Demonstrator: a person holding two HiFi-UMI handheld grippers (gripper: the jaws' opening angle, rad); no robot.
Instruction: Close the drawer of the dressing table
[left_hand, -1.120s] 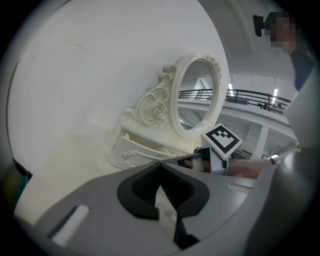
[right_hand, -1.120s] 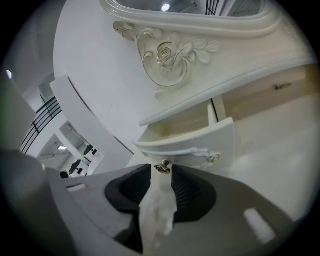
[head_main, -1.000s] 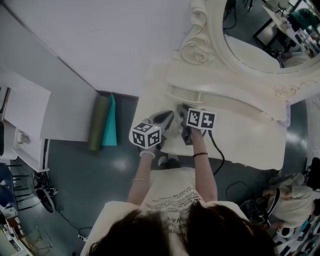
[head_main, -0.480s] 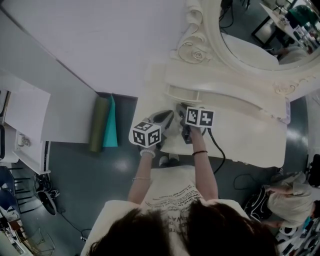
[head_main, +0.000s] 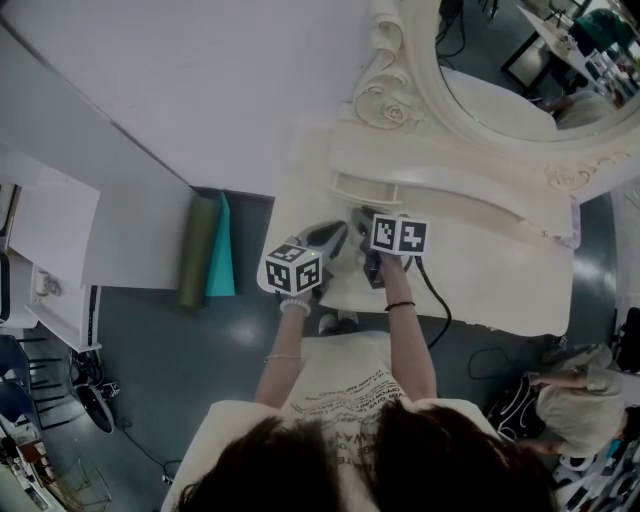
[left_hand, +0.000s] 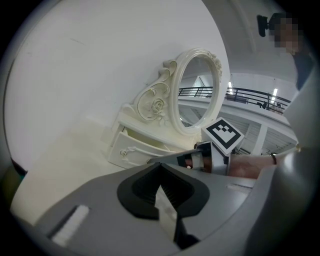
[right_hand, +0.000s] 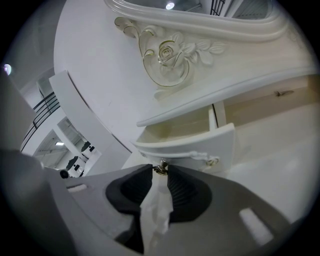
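The cream dressing table (head_main: 500, 270) has a small drawer (head_main: 365, 188) that stands pulled out under the carved mirror frame. In the right gripper view the drawer's front (right_hand: 195, 147) is just ahead, with the hollow inside showing. My right gripper (right_hand: 159, 170) is shut on the metal ring of the drawer handle (right_hand: 160, 167) at its left end. In the head view the right gripper (head_main: 363, 218) points at the drawer. My left gripper (left_hand: 160, 168) hovers over the tabletop to the left of it, shut with nothing between its pads.
An oval mirror (head_main: 520, 70) rises behind the drawer. Two rolled mats, olive (head_main: 197, 245) and teal (head_main: 221, 245), lie on the floor left of the table. A white cabinet (head_main: 50, 240) stands further left. A black cable (head_main: 437, 300) hangs off the table's front edge.
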